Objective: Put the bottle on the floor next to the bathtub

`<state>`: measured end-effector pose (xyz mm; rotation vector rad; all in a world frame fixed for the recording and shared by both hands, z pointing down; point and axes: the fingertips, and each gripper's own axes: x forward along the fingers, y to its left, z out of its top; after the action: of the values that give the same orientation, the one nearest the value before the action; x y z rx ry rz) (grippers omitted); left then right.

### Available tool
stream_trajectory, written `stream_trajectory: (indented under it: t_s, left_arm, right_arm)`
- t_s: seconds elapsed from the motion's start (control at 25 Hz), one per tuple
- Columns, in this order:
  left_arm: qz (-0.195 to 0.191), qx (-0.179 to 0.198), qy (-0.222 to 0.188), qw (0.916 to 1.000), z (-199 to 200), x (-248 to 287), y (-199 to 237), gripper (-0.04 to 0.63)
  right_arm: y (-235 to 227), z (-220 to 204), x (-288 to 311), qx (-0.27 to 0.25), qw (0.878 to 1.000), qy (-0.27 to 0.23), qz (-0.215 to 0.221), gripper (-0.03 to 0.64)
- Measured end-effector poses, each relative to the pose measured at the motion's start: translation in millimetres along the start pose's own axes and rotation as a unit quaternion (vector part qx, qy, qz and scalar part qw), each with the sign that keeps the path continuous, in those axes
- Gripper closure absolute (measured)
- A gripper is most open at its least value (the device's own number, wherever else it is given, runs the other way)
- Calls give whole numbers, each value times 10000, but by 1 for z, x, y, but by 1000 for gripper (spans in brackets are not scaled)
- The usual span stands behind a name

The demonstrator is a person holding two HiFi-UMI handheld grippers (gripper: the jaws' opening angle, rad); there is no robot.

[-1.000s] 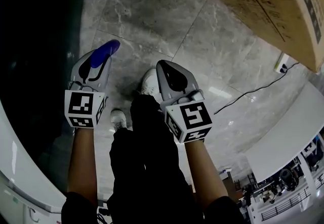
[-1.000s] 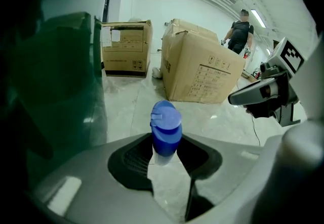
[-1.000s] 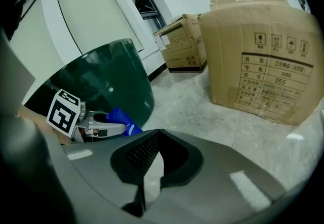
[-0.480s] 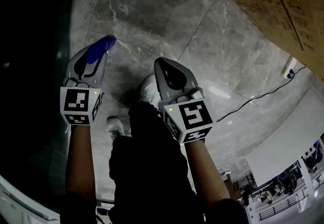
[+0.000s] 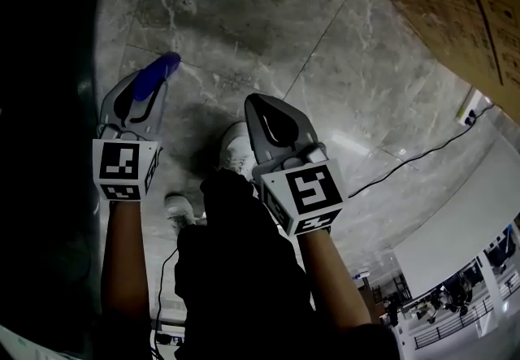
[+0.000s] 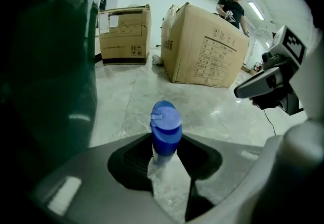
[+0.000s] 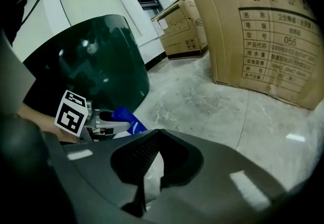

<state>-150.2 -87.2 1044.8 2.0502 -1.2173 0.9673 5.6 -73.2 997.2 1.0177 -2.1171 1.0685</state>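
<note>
- 1 pale plastic bottle w/ blue cap [image 6: 165, 129]: being clamped in the left gripper [image 5: 153, 84], hanging over the grey marble floor [image 5: 244, 17], just right of 1 dark glossy bathtub [image 5: 49, 66].
- 2 grippers: right gripper [image 5: 258, 106] hanging w/ jaws closed together, empty.
- 2 brown cardboard boxes [image 6: 124, 33] standing far.
- Vs 1 s ago: left gripper & bottle drifting slightly left, nearer the tub.

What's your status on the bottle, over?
Left gripper shut on bottle, blue cap forward, not yet on floor. Right gripper shut, empty. Dark bathtub close on the left; tiles beside it bare.
</note>
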Motion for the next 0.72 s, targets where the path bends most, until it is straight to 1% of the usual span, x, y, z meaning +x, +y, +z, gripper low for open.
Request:
stream_trajectory:
  t_s: [0.28,0.48,0.72]
  left_arm:
    - [63,106,-80,9999,2,2,-2,445]
    - [136,-127,-56,9998,-4,-3,-4,443]
    - [206,19,3,9998,-7,-1,-7,443]
  right_arm:
    - [-6,1,-1,89,9999,-50,-80,592]
    - [-2,-2,-4,109,9999,-30,-76,594]
    - [-1,-2,-7,72,10000,-11,-45,594]
